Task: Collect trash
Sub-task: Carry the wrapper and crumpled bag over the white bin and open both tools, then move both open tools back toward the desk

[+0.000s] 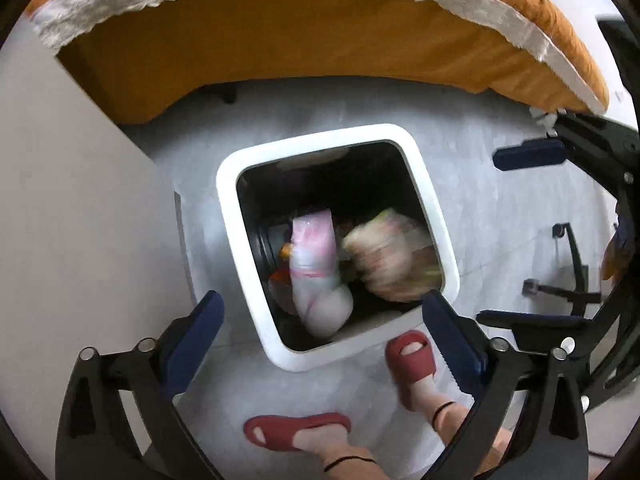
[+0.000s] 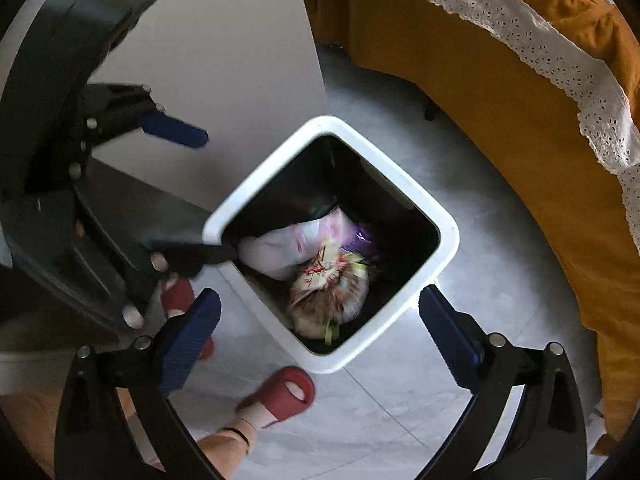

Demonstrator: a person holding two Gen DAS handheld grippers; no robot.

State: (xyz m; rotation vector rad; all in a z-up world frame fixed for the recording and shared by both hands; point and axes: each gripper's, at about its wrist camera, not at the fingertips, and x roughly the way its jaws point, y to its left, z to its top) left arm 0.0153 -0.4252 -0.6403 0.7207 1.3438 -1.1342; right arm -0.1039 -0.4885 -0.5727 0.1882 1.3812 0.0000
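Two tools hang over a white square bin (image 1: 434, 216) standing on the grey tiled floor (image 1: 504, 216), both with jaws spread wide and nothing between them: the left tool (image 1: 322, 322) near the bin's close rim, the right tool (image 2: 320, 312) likewise, each framing the opening. Inside the dark bin lie the collected pieces, a pink-and-white wrapper (image 1: 316, 264) on the left and a blurred crumpled snack bag (image 1: 394, 258) just beside it on the right, touching. Near the bin stand the person's feet in red slippers (image 1: 410, 362). Beyond it, on the far side, an orange bedspread (image 1: 280, 44) with white lace trim (image 1: 132, 4) overhangs the floor. A pale wall panel (image 1: 72, 216) closes the left. The left wrist view alone shows a black chair base (image 1: 568, 276) at far right; the right wrist view alone shows a purple scrap (image 2: 362, 240) under the bags and the bed running along the right.
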